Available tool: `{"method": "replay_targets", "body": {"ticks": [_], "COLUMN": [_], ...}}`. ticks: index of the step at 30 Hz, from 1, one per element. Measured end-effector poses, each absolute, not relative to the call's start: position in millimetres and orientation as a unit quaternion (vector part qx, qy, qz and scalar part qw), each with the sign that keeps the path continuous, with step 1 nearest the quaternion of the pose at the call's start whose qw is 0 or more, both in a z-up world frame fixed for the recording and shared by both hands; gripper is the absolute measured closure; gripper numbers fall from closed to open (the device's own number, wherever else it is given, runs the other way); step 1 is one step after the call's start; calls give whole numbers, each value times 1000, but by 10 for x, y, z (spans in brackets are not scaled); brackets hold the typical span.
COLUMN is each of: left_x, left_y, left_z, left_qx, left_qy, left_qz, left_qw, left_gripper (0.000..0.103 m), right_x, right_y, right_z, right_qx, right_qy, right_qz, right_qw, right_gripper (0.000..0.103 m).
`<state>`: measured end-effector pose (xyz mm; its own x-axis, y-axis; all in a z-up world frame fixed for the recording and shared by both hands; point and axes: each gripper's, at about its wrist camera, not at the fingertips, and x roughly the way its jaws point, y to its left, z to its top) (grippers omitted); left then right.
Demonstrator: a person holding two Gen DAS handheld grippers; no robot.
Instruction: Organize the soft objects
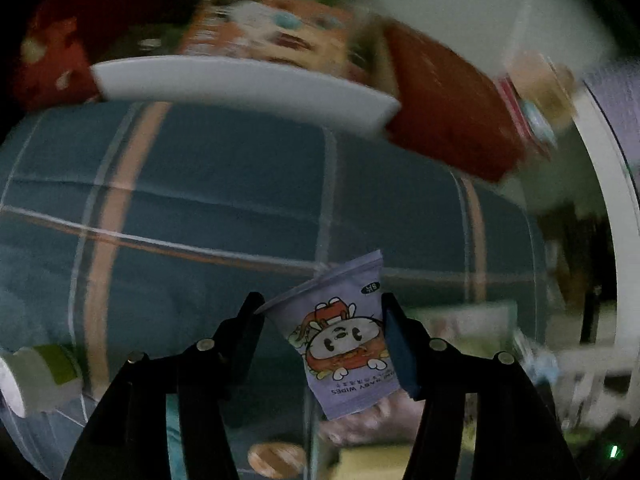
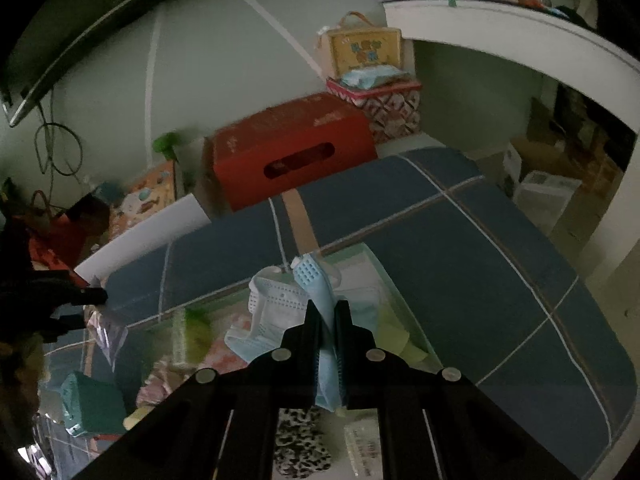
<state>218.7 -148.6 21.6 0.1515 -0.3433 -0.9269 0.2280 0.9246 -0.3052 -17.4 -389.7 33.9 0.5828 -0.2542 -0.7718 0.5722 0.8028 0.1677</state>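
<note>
A purple baby-wipes packet (image 1: pixel 344 336) with a cartoon print hangs above the blue plaid bedsheet (image 1: pixel 200 200). My left gripper (image 1: pixel 324 308) is shut on it, one finger at each side edge. From the right wrist view the same gripper (image 2: pixel 80 300) shows at the left edge with the packet (image 2: pixel 106 332) below it. My right gripper (image 2: pixel 326 306) is shut on a light blue face mask (image 2: pixel 316 280), which sticks up between the fingers. Under it, a clear bin (image 2: pixel 392 280) holds a white mask (image 2: pixel 272 296) and other soft items.
A red cardboard box (image 2: pixel 292 156) and a white board (image 1: pixel 240 84) stand at the bed's far edge. Behind them are a patterned basket (image 2: pixel 384 100) and a yellow bag (image 2: pixel 364 48). A green packet (image 2: pixel 92 404) and a leopard-print item (image 2: pixel 300 448) lie near the bin.
</note>
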Motion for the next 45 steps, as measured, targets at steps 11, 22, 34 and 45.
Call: {"method": "replay_targets", "body": {"ticks": [11,22,34,45], "left_x": [2087,2015,1845,1400], "left_y": [-1983,-1995,-1898,-1489], "left_z": [-183,-211,131,830], "left_qx": [11,10,-17,-15], "left_qy": [659,657,628,517], "left_qz": [-202,-197,-212,-210], "left_qw": [725,727,749,830], "left_gripper": [43,43,25,7], "right_x": [-101,-28,-31,-119], "right_y": [-3984,-3905,-3835,-3743], "right_z": [68,-61,93,319], "right_qx": [221,214,183,152], "right_qy": [434,466,464,441], "right_qz": [-237,-233,-243,-265], "right_qw": [841,826,832,844], "right_gripper": [96,92,48,22]}}
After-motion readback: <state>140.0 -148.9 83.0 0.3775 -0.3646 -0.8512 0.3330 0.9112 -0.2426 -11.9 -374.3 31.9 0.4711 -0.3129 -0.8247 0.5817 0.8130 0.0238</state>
